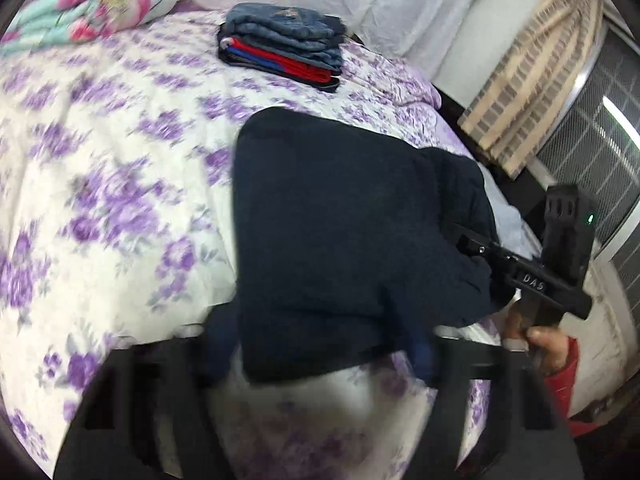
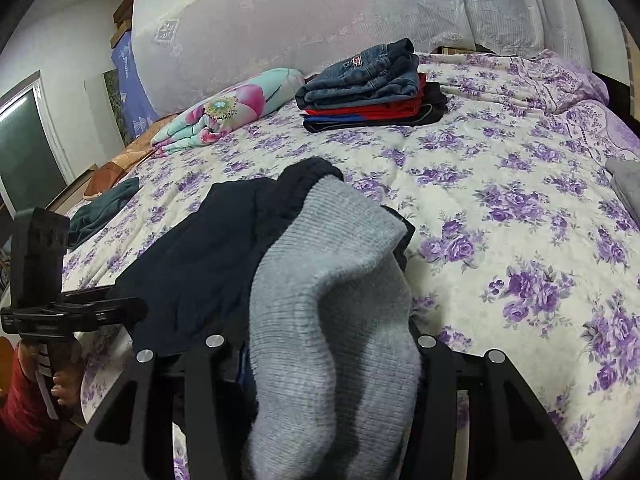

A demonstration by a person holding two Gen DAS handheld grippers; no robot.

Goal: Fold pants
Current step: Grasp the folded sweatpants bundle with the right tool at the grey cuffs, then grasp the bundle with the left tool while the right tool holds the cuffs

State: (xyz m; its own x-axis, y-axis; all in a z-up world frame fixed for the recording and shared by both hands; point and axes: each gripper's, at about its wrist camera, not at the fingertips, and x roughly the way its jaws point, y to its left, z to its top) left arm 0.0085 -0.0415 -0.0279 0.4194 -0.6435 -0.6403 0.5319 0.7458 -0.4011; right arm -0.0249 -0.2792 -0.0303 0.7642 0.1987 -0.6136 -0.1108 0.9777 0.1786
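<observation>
A pair of dark navy pants (image 1: 344,240) lies bunched near the edge of a bed (image 1: 120,168) covered with a white quilt printed in purple flowers, held at both ends by a person working two hand-held grippers. The left gripper (image 1: 320,356) has its jaws clenched on the near edge of the navy cloth, which fills the gap between the two black fingers; this view is smeared by motion. The right gripper (image 2: 332,364) grasps the pants as well: between its jaws stands a fold of grey ribbed fabric (image 2: 336,304), apparently the inner face of the garment, with the dark elastic waistband (image 2: 304,184) curling over the top of it. In the left wrist view the right gripper's black body shows at the right, its handle wrapped by a hand (image 1: 536,344) in a red sleeve (image 1: 564,392); in the right wrist view the left gripper shows at the left edge, gripped by the other hand (image 2: 64,384). Well beyond the pants, toward the head of the bed, sits a stack of folded clothes (image 2: 372,88) with blue jeans on top and red, blue and black pieces beneath. To its left lies a folded turquoise and pink flowered blanket (image 2: 224,112), and a dark green garment (image 2: 104,208) rests near the bed's left edge. A pale upright mattress (image 2: 304,20) leans behind the bed.
</observation>
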